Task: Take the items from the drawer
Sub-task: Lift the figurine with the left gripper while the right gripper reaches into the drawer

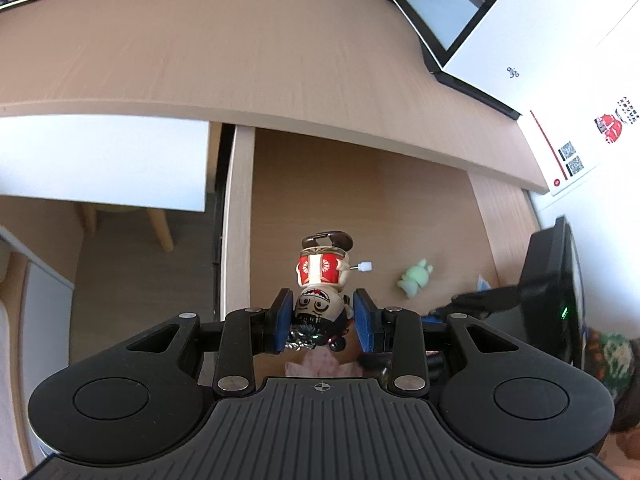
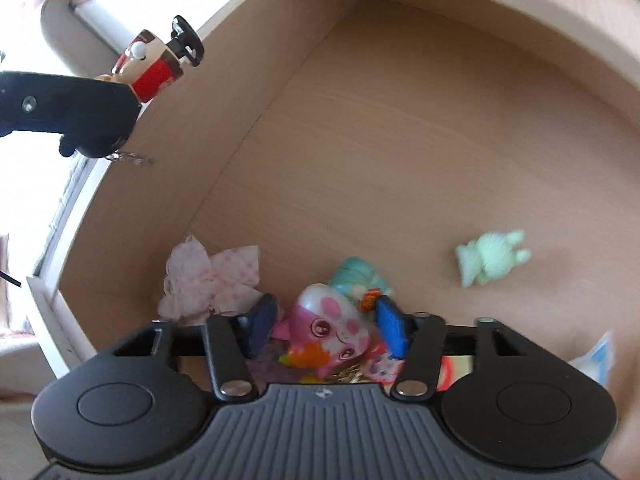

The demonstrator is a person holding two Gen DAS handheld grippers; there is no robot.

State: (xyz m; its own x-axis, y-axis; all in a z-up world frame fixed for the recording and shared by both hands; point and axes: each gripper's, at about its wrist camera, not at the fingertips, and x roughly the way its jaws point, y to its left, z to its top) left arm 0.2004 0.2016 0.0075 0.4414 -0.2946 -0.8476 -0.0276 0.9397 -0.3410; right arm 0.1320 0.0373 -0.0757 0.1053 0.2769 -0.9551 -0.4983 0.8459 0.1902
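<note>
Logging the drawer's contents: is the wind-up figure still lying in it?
No, lifted out: the left gripper clamps the wind-up figure above the drawer floor.

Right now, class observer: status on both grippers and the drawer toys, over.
Left gripper shut on wind-up figure, lifted. Right gripper open around pink toy. Green figure loose; nothing blocking.

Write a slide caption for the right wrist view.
Right gripper straddles a pink toy in the drawer; green figure lies nearby.

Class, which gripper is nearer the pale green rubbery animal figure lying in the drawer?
Right. The right gripper works low in the drawer near the pale green rubbery animal figure; the left gripper is lifted above the drawer.
</note>
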